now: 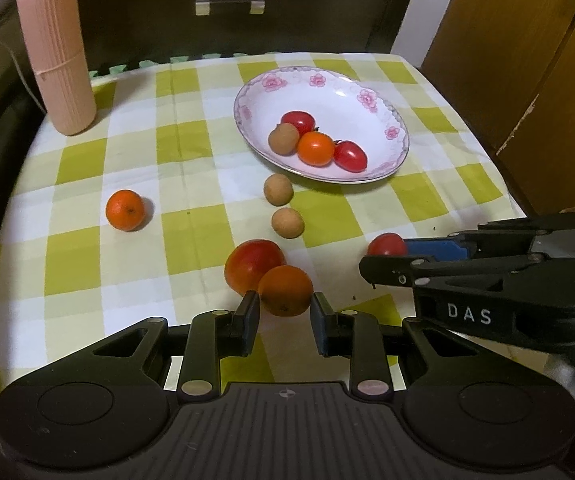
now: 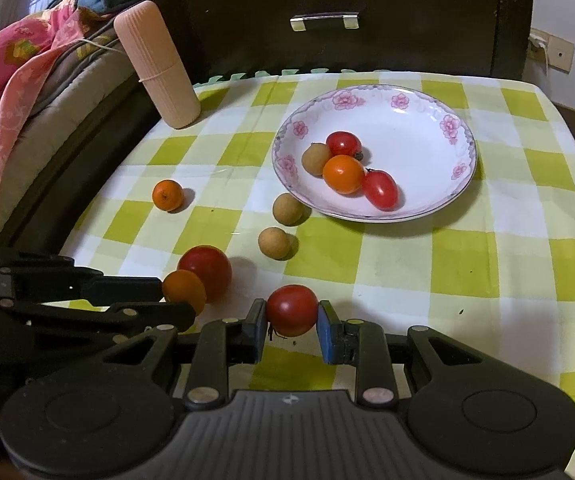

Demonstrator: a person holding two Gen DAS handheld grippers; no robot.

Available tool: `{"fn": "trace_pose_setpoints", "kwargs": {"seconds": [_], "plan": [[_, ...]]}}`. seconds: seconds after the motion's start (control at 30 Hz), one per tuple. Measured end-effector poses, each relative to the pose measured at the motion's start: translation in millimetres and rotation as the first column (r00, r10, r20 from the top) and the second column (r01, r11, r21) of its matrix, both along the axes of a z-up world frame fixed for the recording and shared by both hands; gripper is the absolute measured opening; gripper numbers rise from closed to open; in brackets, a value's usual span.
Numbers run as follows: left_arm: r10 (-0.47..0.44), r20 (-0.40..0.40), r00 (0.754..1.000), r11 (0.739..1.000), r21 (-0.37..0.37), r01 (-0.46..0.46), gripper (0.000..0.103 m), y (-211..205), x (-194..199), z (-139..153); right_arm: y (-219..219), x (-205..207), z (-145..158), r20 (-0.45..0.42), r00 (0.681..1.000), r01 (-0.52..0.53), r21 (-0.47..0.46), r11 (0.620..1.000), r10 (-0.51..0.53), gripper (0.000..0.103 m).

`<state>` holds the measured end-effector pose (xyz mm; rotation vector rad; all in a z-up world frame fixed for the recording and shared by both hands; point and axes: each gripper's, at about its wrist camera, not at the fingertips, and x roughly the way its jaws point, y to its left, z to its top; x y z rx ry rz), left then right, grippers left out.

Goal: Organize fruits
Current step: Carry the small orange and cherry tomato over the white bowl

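With the left gripper (image 1: 285, 312) clamped on an orange fruit (image 1: 285, 290) and the right gripper (image 2: 292, 322) on a red tomato (image 2: 291, 310) at the near edge, we judge both must next be carried to the far plate (image 2: 439, 208).

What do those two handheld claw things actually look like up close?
Both are matte black plastic: a ribbed body with round discs either side, and hinged link bars joined by silver rivets. The left gripper and right gripper carry blue finger pads. One bears white "DAS" lettering.

Left gripper (image 1: 284, 312): clamping an orange (image 1: 285, 290) near the plate (image 1: 383, 100)
Right gripper (image 1: 383, 256): gripping a tomato (image 1: 386, 245) right of the orange
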<state>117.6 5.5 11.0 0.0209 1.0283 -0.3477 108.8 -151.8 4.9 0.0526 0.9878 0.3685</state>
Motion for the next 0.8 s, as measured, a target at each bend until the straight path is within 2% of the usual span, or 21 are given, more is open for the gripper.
{"fn": "trace_pose_setpoints", "kwargs": {"seconds": [0.2, 0.3, 0.47, 0.6, 0.7, 0.8], "plan": [[-0.026, -0.029, 0.999, 0.999, 0.046, 0.027, 0.035, -9.2, -1.5, -15.0, -3.3, 2.0, 0.3, -0.001, 1.0, 0.012, 0.003, 1.0, -0.012, 0.026], [-0.05, -0.028, 0.998, 0.994, 0.092, 0.052, 0.035, -19.4, -2.6, -24.4, -2.4, 1.5, -1.8, -0.007, 1.0, 0.01, -0.003, 1.0, -0.01, 0.026], [-0.048, -0.045, 0.998, 0.992, 0.111, 0.053, 0.036, -22.1, 0.1, -36.0, -4.8, 0.7, -4.5, -0.011, 1.0, 0.013, -0.011, 1.0, -0.014, 0.026], [-0.035, -0.044, 0.998, 0.996, 0.076, 0.038, 0.038, -20.6, 1.9, -35.2, -8.4, 0.9, -5.4, -0.014, 1.0, 0.019, -0.01, 1.0, -0.02, 0.026], [-0.02, -0.034, 0.999, 0.998, 0.054, 0.021, 0.05, -21.0, 4.8, -33.0, -9.3, 0.6, -5.6, -0.017, 1.0, 0.019, -0.006, 1.0, -0.019, 0.026], [-0.006, -0.035, 0.999, 0.998, 0.056, 0.007, 0.05, -25.0, 9.9, -36.2, -11.7, 0.5, -5.7, -0.016, 1.0, 0.025, -0.003, 1.0, -0.025, 0.026]]}}
